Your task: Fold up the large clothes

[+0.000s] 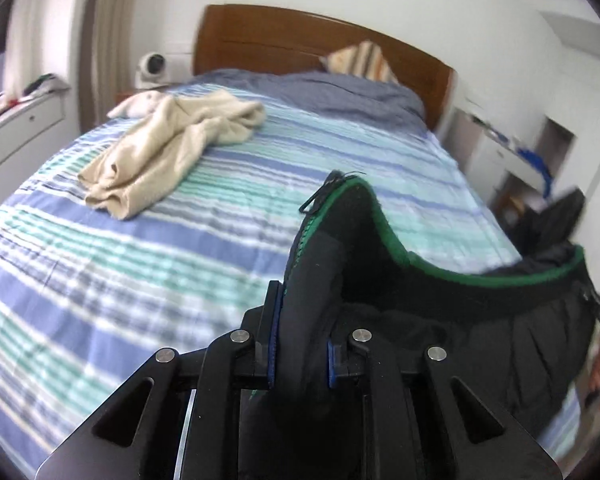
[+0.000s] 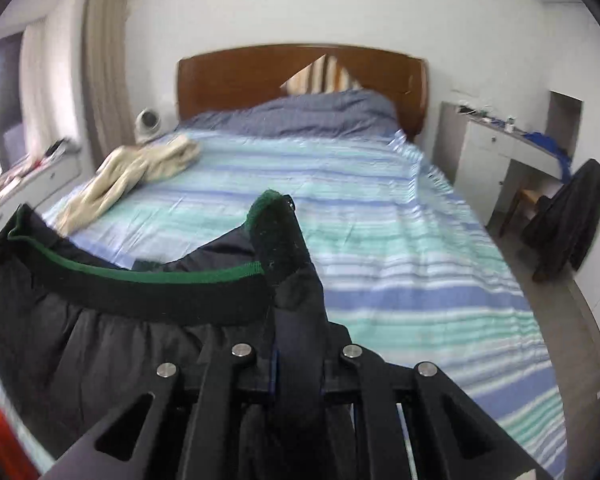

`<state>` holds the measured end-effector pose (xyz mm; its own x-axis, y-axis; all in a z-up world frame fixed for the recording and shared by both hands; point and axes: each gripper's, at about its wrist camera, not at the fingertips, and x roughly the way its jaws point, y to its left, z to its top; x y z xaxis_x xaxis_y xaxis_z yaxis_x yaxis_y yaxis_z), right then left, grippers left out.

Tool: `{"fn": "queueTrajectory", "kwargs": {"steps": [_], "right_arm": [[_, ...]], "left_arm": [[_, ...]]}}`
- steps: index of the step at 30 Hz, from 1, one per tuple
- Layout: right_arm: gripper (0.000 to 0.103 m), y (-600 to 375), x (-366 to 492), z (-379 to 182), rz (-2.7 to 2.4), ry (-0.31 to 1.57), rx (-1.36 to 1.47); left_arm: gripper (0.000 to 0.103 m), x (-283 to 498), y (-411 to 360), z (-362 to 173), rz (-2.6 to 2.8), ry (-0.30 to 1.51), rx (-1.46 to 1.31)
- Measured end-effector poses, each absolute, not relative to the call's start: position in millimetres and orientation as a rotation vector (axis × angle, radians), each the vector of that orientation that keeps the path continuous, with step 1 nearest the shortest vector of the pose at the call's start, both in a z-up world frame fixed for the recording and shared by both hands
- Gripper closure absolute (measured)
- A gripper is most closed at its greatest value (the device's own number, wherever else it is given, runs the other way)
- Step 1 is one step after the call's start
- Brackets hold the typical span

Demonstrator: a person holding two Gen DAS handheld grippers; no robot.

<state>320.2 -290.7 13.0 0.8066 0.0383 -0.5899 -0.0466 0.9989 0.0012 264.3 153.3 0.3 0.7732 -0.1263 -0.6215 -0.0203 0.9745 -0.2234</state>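
Gripping the black jacket (image 1: 439, 320) by its green-edged hem, the left tool (image 1: 301, 344) and right tool (image 2: 296, 344) clamp opposite ends above the bed (image 2: 379, 220), stretching it for folding.

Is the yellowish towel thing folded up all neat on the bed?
No, the cream garment lies crumpled in a loose heap on the striped bed cover, nowhere near folded.
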Motion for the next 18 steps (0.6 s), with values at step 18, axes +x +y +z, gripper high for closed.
{"fn": "queueTrajectory", "kwargs": {"steps": [18], "right_arm": [[0.089,-326.4,414.7,-195.0,-0.048,0.829,0.236]], "left_arm": [[0.072,342.8,147.5,-168.0,0.078,0.810,-0.263]]}}
